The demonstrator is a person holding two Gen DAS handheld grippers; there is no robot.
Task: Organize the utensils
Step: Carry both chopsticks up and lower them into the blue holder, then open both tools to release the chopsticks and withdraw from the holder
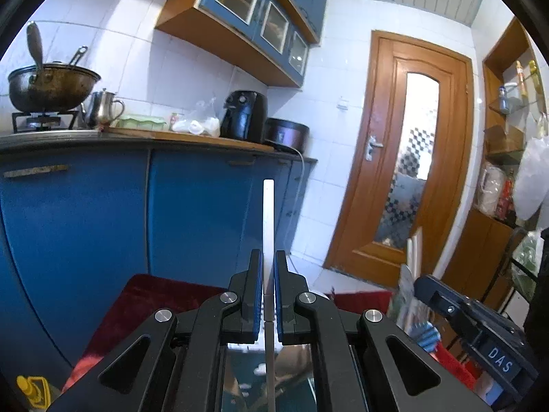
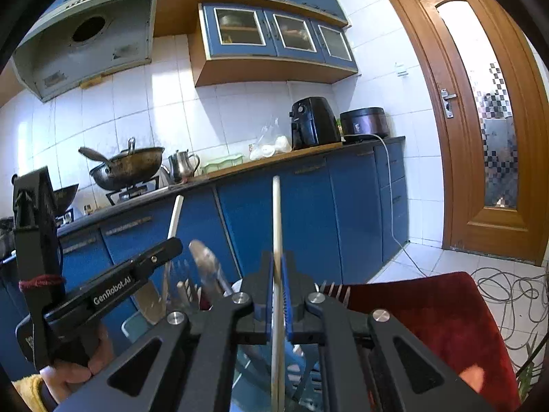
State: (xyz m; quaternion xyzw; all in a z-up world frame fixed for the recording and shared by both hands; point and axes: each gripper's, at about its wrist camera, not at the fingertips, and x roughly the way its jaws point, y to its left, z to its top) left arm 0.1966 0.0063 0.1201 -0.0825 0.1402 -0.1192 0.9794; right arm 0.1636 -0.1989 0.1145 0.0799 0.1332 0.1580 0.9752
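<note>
Grippers both clamp upright sticks: left gripper (image 1: pixel 268 274) a flat white handle (image 1: pixel 268 213), right gripper (image 2: pixel 277 274) a pale chopstick (image 2: pixel 276 213). Lower each straight down into the utensil holder (image 2: pixel 236 286), clear of the forks (image 2: pixel 187 292) inside.

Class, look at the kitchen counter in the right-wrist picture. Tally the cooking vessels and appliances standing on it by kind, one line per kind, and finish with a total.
Wok on the burner: 1
Steel kettle: 1
Black air fryer: 1
Dark rice cooker: 1
Total: 4
</note>
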